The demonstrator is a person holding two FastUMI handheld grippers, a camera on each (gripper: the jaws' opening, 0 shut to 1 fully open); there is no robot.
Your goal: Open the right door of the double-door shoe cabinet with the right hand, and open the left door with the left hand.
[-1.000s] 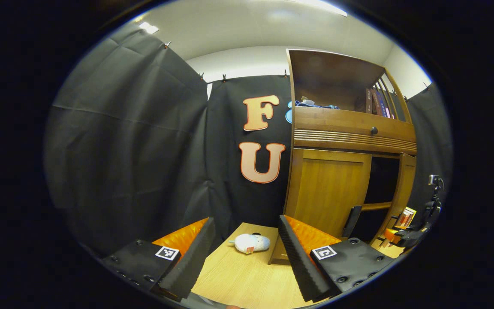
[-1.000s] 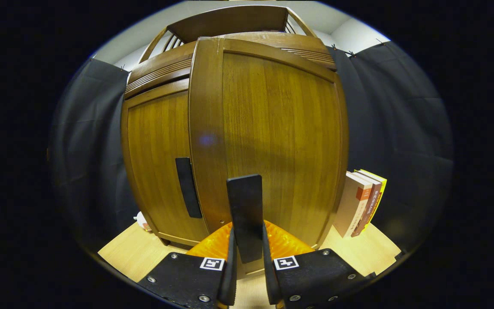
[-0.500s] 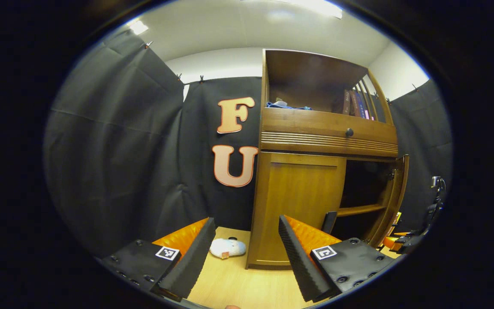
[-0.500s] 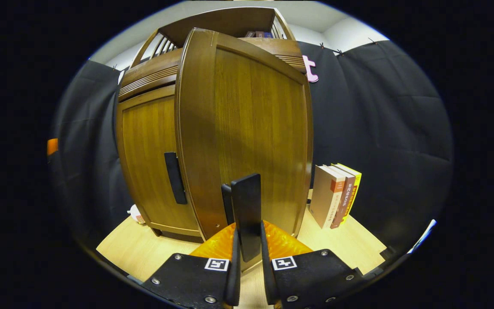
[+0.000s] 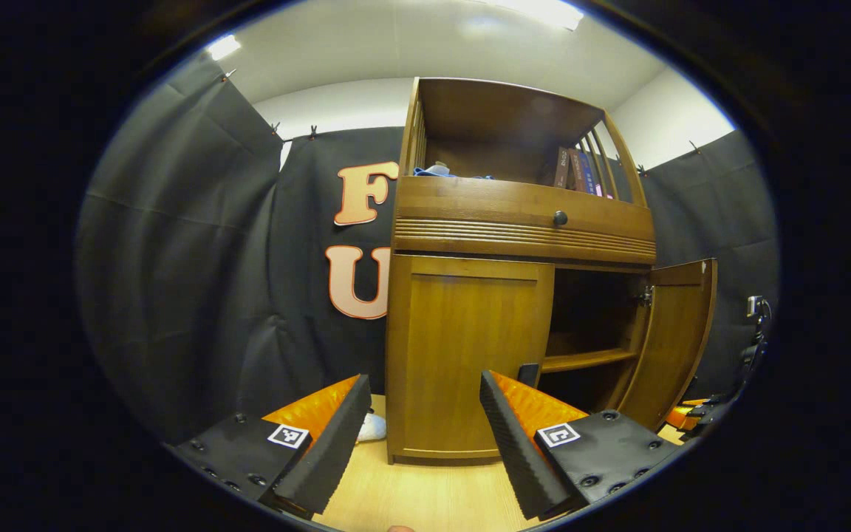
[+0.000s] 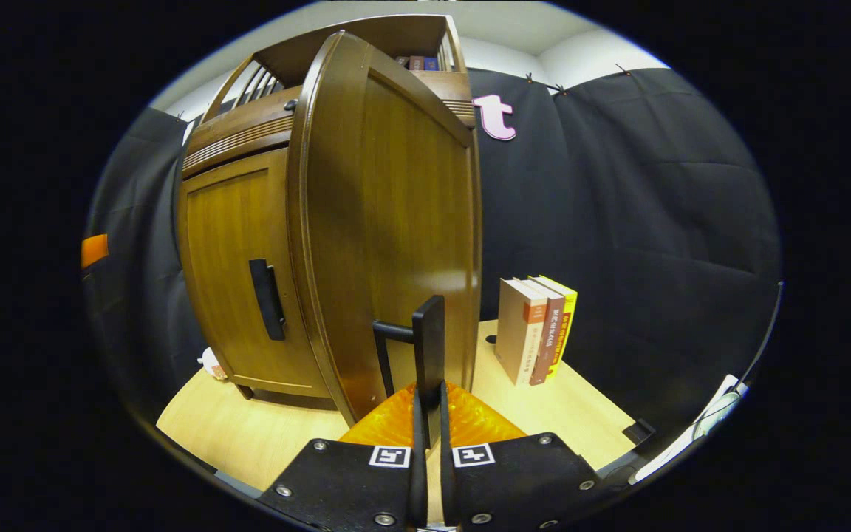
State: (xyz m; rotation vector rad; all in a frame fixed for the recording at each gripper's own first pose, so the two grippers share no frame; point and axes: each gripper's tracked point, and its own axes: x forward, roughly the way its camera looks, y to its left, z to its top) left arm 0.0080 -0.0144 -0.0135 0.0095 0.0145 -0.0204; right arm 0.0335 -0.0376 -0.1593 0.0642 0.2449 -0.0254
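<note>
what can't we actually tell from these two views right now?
- Left gripper view: the left door's handle is mostly hidden behind the left gripper.
- Left gripper view: the cabinet interior behind the open right door is dark; contents unreadable.
- Left gripper view: the white soft toy is cut off by a finger.
- Right gripper view: the right gripper clamps the right door's handle; the handle's lower end is covered.

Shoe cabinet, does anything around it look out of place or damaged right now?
Nothing looks damaged. The right door hangs open as intended, held by its handle in the right gripper; the left door is shut. One oddity: a small white plush toy lies beside the cabinet's left side.
</note>
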